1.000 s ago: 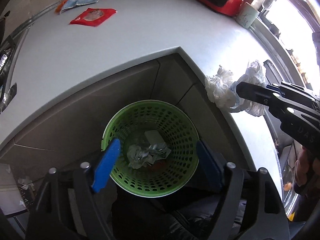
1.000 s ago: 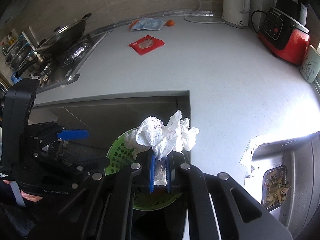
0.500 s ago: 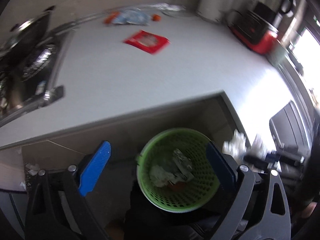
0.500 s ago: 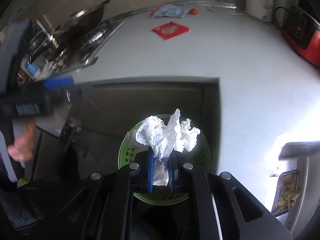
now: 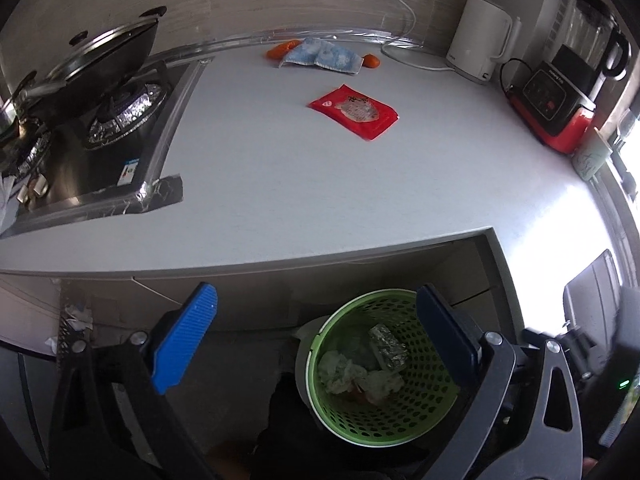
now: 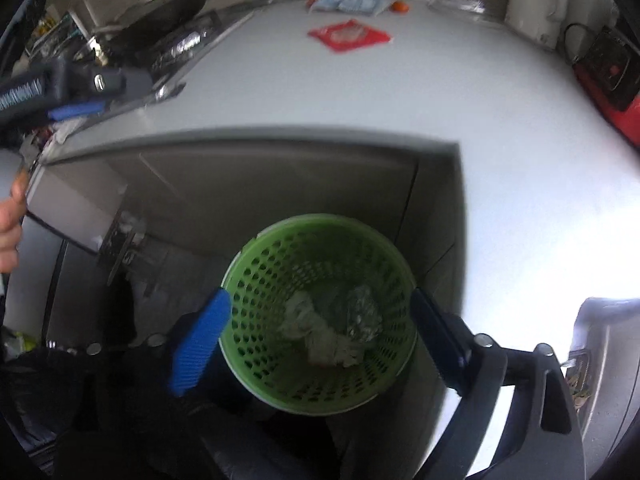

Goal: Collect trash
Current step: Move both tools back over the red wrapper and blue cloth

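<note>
A green perforated basket (image 5: pixel 420 412) (image 6: pixel 260 280) stands on the floor in the inner corner of the grey counter. Inside lie crumpled white paper (image 6: pixel 328 344) (image 5: pixel 340 370) and a foil wad (image 6: pixel 362 312) (image 5: pixel 386 346). My right gripper (image 6: pixel 319 296) hangs right above the basket, its jaws opening with nothing between them. My left gripper (image 5: pixel 312 296) is open and empty, up and to the left of the basket. On the counter lie a red packet (image 5: pixel 354 110) (image 6: pixel 348 36) and a blue-and-white wrapper (image 5: pixel 322 54) (image 6: pixel 348 0).
A stove with a lidded wok (image 5: pixel 100 72) fills the counter's left end. A white kettle (image 5: pixel 478 40), a red-based blender (image 5: pixel 560 92) and a mug (image 5: pixel 590 160) line the back right. A sink (image 6: pixel 600 340) lies at the right. A hand (image 6: pixel 10 220) shows at the left edge.
My right gripper has opened and the crumpled white paper it held has dropped into the basket. My left gripper opened wider and swung up and left, away from the basket.
</note>
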Action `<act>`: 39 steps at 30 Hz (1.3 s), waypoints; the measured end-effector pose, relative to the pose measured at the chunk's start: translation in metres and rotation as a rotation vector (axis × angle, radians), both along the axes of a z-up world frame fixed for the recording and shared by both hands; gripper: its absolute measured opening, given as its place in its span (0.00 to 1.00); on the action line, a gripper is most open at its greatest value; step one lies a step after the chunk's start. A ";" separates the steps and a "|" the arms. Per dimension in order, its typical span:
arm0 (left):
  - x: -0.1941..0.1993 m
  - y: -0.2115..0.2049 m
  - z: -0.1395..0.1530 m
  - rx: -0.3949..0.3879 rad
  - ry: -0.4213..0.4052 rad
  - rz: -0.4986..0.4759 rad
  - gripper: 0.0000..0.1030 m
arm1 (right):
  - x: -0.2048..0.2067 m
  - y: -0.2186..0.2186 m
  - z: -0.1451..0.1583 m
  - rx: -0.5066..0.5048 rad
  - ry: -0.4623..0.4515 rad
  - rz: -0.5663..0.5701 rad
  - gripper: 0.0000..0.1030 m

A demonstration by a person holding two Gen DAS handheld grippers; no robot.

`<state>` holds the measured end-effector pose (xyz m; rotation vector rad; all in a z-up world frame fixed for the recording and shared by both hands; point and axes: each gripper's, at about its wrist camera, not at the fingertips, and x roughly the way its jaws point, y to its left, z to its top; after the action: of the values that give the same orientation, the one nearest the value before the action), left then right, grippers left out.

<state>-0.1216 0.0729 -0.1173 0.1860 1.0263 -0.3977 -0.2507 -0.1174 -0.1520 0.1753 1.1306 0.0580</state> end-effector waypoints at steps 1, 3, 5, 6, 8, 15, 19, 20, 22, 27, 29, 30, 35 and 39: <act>0.000 -0.001 0.000 0.001 -0.002 -0.002 0.92 | 0.001 -0.003 0.005 -0.002 -0.013 -0.007 0.89; 0.001 -0.004 0.002 0.000 -0.003 -0.008 0.92 | 0.002 -0.009 0.014 -0.015 -0.039 -0.033 0.93; 0.002 -0.006 0.004 -0.002 -0.010 -0.014 0.92 | 0.005 -0.014 0.022 -0.025 -0.061 -0.059 0.98; 0.003 -0.008 0.005 -0.001 -0.015 -0.015 0.92 | 0.006 -0.019 0.028 -0.028 -0.078 -0.076 0.98; 0.006 -0.010 0.007 0.000 -0.024 -0.019 0.92 | 0.010 -0.024 0.036 -0.032 -0.100 -0.098 0.98; 0.032 -0.023 0.016 -0.023 -0.043 -0.035 0.92 | 0.031 -0.049 0.061 -0.040 -0.169 -0.193 0.98; 0.056 -0.037 0.014 -0.030 -0.044 -0.036 0.92 | 0.050 -0.065 0.069 -0.034 -0.195 -0.259 0.98; 0.065 -0.043 0.013 -0.039 -0.037 -0.026 0.92 | 0.053 -0.067 0.070 -0.032 -0.198 -0.271 0.98; 0.081 -0.052 0.012 -0.046 -0.025 0.001 0.92 | 0.063 -0.074 0.071 -0.028 -0.205 -0.300 0.98; 0.125 -0.087 0.006 -0.061 0.009 0.092 0.92 | 0.086 -0.088 0.070 -0.026 -0.217 -0.347 0.98; 0.142 -0.102 0.002 -0.073 0.026 0.136 0.92 | 0.097 -0.094 0.069 -0.036 -0.223 -0.351 0.98; 0.148 -0.105 0.000 -0.078 0.033 0.155 0.93 | 0.105 -0.097 0.068 -0.045 -0.228 -0.354 0.98; 0.185 -0.131 -0.018 -0.096 0.075 0.279 0.92 | 0.140 -0.115 0.062 -0.080 -0.237 -0.363 0.98; 0.216 -0.147 -0.039 -0.075 0.115 0.403 0.92 | 0.171 -0.136 0.057 -0.100 -0.243 -0.372 0.98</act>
<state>0.0940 -0.0742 -0.1561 -0.1128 1.1302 -0.0805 -0.0802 -0.2535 -0.0948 0.2792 0.8422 -0.3000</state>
